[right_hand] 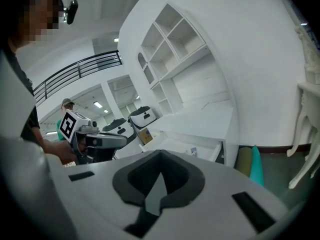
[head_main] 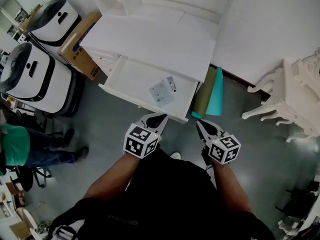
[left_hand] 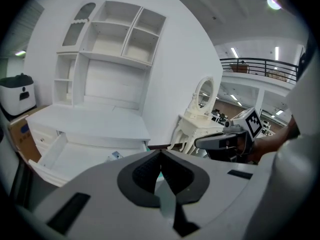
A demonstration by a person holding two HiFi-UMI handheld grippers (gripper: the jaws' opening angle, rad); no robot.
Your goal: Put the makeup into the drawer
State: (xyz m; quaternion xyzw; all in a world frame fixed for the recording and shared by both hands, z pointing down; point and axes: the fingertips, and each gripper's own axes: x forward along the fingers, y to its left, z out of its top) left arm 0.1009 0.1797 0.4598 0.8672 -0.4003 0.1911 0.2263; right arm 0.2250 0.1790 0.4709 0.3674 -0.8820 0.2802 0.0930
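Both hand-held grippers are empty, jaws pressed together. The left hand-held gripper (head_main: 154, 120) hangs just in front of the open drawer (head_main: 122, 76), and the right hand-held gripper (head_main: 202, 126) is off its front right corner. They are probably held clear because the load is delivered. The makeup (head_main: 162, 91), a pale packet with a small item touching it, lies inside the drawer toward its front right. Closing the drawer into the bench (head_main: 150, 39) seems to be what remains.
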